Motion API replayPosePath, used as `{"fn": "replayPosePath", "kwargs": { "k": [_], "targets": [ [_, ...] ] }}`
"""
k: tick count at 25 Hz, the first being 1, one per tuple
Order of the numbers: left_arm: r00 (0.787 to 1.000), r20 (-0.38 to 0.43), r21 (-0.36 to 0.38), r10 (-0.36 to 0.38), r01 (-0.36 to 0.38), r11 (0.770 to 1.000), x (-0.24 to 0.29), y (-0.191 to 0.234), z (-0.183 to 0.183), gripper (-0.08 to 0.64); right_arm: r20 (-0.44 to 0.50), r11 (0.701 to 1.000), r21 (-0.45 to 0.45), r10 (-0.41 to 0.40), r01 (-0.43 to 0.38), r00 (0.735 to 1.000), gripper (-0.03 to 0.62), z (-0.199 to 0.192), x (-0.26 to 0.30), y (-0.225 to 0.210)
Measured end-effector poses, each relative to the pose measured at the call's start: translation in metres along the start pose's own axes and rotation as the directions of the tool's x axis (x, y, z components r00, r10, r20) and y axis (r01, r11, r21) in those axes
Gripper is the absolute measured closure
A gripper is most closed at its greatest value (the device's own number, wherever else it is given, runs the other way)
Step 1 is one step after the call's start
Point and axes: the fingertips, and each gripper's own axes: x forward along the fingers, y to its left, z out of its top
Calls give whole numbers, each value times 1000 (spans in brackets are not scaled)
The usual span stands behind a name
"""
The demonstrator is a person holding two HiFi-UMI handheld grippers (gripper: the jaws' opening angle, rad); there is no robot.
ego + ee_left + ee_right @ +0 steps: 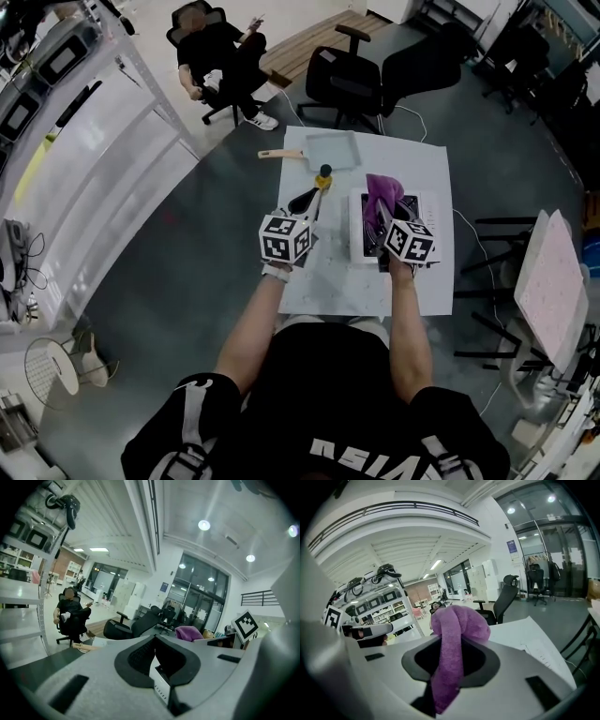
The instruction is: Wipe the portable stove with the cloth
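Observation:
The purple cloth [384, 191] hangs bunched from my right gripper [382, 214], which is shut on it just over the white portable stove [356, 231] at the right of the table. In the right gripper view the cloth [454, 634] fills the gap between the jaws and hides the tips of the right gripper [458, 638]. My left gripper [307, 202] hovers left of the stove. In its own view the left gripper [154, 638] has its jaw tips together with nothing between them. A slotted edge of the stove [161, 680] and the cloth [188, 633] show beyond.
A square pale pan [336, 150] with a wooden handle lies at the back of the white table [319, 281], a small yellow-capped bottle [323, 175] in front of it. Office chairs [347, 84] and a seated person [220, 61] are beyond. Shelving runs along the left.

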Motion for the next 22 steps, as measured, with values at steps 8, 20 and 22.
{"fn": "replayPosePath", "kwargs": {
  "k": [8,20,22],
  "targets": [
    [999,-7,-7,44,-44,999,24,-19,-17,554,-27,999,-11,34,-34,999,502,-3,4,-39],
    [985,-43,0,168,-168,986,93,-67,-32,554,-89,990,-20,135,-137,987,502,17,24,-134],
    [982,-48,-6,184,-184,983,105,-69,-34,554,-95,989,-26,144,-147,985,502,21,32,-149]
  ]
}}
